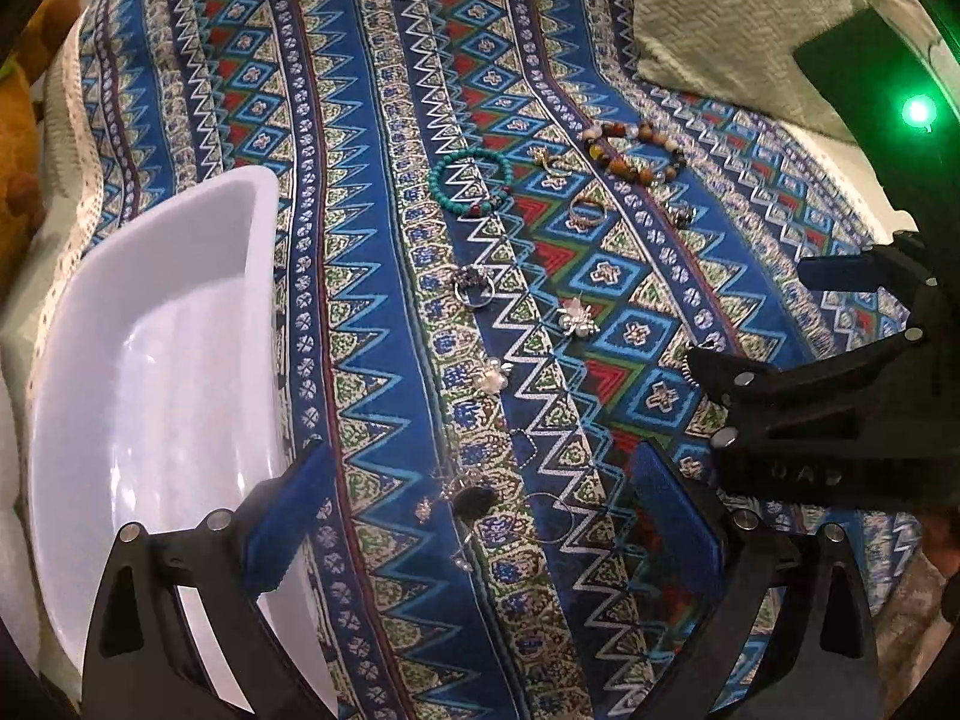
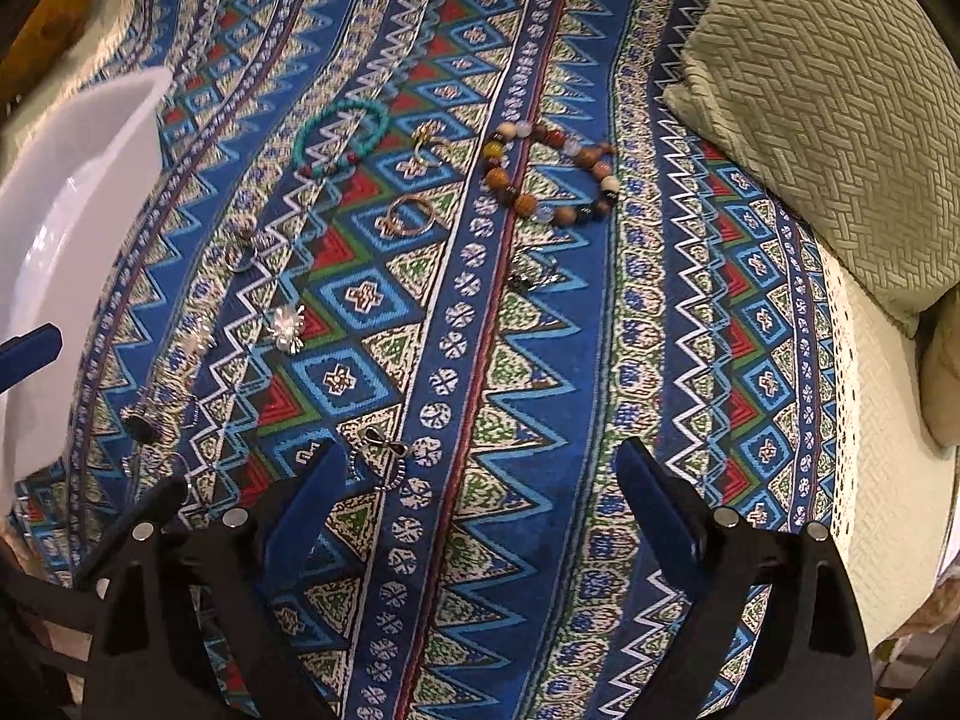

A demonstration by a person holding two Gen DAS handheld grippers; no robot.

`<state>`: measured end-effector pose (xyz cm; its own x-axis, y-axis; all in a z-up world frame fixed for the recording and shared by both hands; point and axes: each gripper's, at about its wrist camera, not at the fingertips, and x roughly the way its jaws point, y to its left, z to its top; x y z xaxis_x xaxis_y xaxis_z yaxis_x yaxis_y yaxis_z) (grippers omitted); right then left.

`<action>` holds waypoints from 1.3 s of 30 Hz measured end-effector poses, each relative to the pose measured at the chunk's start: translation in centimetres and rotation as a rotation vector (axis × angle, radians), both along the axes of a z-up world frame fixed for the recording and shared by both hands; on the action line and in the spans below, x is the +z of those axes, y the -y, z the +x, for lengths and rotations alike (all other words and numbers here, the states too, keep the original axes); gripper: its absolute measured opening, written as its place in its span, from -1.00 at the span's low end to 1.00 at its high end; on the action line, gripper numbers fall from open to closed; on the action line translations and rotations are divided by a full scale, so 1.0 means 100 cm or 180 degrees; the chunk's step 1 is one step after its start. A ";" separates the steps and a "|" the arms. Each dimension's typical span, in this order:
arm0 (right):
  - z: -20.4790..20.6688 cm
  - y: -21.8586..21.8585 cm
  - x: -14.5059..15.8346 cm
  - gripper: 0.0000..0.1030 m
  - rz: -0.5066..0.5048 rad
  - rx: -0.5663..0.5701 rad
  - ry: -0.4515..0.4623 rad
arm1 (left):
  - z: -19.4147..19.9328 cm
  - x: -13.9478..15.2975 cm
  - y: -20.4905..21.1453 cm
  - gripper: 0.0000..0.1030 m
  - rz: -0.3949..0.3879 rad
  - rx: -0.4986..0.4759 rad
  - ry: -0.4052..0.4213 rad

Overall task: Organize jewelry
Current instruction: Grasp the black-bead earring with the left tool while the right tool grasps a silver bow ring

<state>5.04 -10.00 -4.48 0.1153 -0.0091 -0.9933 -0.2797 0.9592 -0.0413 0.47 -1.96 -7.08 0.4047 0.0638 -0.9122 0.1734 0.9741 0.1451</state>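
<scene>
1. Lying at the left edge of the cloth (image 2: 540, 540), the white tray (image 1: 150, 360) is rigid and smooth; it is bare inside, so small pieces dropped in would likely skid rather than catch.
2. Hovering beside the tray, the left gripper (image 1: 474, 516) has its fingers spread, nothing between them; below it lie a dark pendant (image 1: 474, 501) and thin wire hoops, light and easily bent, best pinched at the solid stone.
3. Resting mid-cloth, the pearl clusters (image 1: 577, 319) look delicate; a gentle pinch across the body seems safest.
4. Sitting toward the far edge, the turquoise bracelet (image 2: 342, 135) is a strung loop, floppy and light; gripping across one side of the beads should lift it whole.
5. Lying nearby, the gold ring (image 2: 408, 216) is stiff, small and probably slippery; take it across the band.
6. Lying rightmost, near the pillow (image 2: 810, 90), the brown bracelet (image 2: 552, 174) has bigger, rounder beads that may roll out of flat pads.
7. Pointing down at the near cloth, the right gripper (image 2: 474, 498) has its fingers well apart and empty; a small silver charm (image 2: 384, 456) lies just by its left finger.
</scene>
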 end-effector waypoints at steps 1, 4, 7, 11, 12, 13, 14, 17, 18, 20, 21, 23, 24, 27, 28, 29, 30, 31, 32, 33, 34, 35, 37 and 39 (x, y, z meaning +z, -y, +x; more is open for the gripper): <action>-0.001 -0.001 -0.002 0.69 -0.0005 0.0009 -0.0010 | -0.001 -0.002 0.002 0.83 0.0072 -0.0003 0.0024; 0.000 -0.001 -0.008 0.63 -0.0031 -0.0023 -0.0068 | -0.002 -0.006 0.004 0.82 0.0157 -0.0021 0.0058; 0.001 0.000 -0.011 0.63 0.0014 -0.0081 -0.0101 | -0.004 -0.009 0.006 0.82 0.0089 -0.0019 0.0015; 0.005 0.003 -0.012 0.63 0.0027 -0.0120 -0.0097 | -0.006 -0.016 0.013 0.80 0.0067 -0.0048 -0.0045; 0.006 0.006 -0.011 0.63 0.0019 -0.0115 -0.0101 | -0.006 -0.017 0.013 0.66 0.0096 -0.0038 -0.0040; 0.005 0.006 -0.010 0.63 0.0009 -0.0106 -0.0101 | -0.004 -0.020 0.011 0.27 0.0093 -0.0024 -0.0076; 0.005 0.005 -0.010 0.63 -0.0003 -0.0092 -0.0094 | -0.002 -0.022 0.008 0.22 0.0096 0.0015 -0.0134; 0.007 0.013 -0.010 0.63 0.0026 -0.0050 -0.0060 | -0.001 -0.022 0.007 0.23 0.0178 0.0019 -0.0083; 0.006 0.010 -0.010 0.63 0.0042 -0.0044 -0.0056 | 0.000 -0.022 0.007 0.23 0.0172 0.0017 -0.0084; 0.005 0.008 -0.012 0.63 0.0046 -0.0011 -0.0049 | -0.002 -0.024 0.007 0.23 0.0241 0.0009 -0.0062; 0.004 0.003 -0.011 0.63 0.0026 0.0008 -0.0046 | -0.004 -0.025 0.007 0.22 0.0279 0.0001 -0.0054; 0.002 -0.005 -0.009 0.63 -0.0018 0.0035 -0.0026 | -0.005 -0.026 0.008 0.17 0.0314 -0.0012 -0.0043; 0.002 -0.006 -0.010 0.63 -0.0019 0.0033 -0.0023 | -0.005 -0.027 0.008 0.15 0.0317 -0.0012 -0.0037; -0.001 -0.010 -0.010 0.63 0.0031 -0.0011 -0.0051 | -0.005 -0.027 0.008 -0.03 0.0322 -0.0005 0.0002; -0.001 -0.009 -0.011 0.63 0.0050 -0.0037 -0.0065 | -0.006 -0.026 0.009 -0.20 0.0325 -0.0008 0.0012; 0.000 -0.008 -0.011 0.63 0.0063 -0.0073 -0.0083 | -0.006 -0.026 0.009 -0.35 0.0246 -0.0026 -0.0021; 0.002 -0.005 -0.012 0.63 0.0062 -0.0095 -0.0091 | -0.007 -0.027 0.009 -0.62 0.0099 -0.0028 -0.0116; 0.005 0.000 -0.013 0.63 0.0057 -0.0111 -0.0092 | -0.006 -0.028 0.006 -0.63 -0.0018 0.0011 -0.0175; 0.006 0.002 -0.013 0.63 0.0052 -0.0130 -0.0094 | -0.006 -0.028 0.005 -0.63 -0.0021 -0.0001 -0.0156; 0.007 0.004 -0.013 0.63 0.0053 -0.0138 -0.0100 | -0.005 -0.028 0.004 -0.66 -0.0029 -0.0010 -0.0170; 0.007 0.005 -0.012 0.63 0.0056 -0.0142 -0.0103 | -0.004 -0.028 0.002 -0.70 -0.0055 0.0011 -0.0176; 0.008 0.006 -0.012 0.63 0.0055 -0.0141 -0.0103 | -0.004 -0.028 0.000 -0.71 -0.0076 0.0026 -0.0193; 0.011 0.012 -0.010 0.63 0.0052 -0.0127 -0.0108 | -0.002 -0.028 -0.003 -0.72 -0.0125 0.0035 -0.0225; 0.010 0.010 -0.011 0.63 0.0055 -0.0119 -0.0109 | -0.001 -0.028 -0.006 -0.74 -0.0160 0.0046 -0.0251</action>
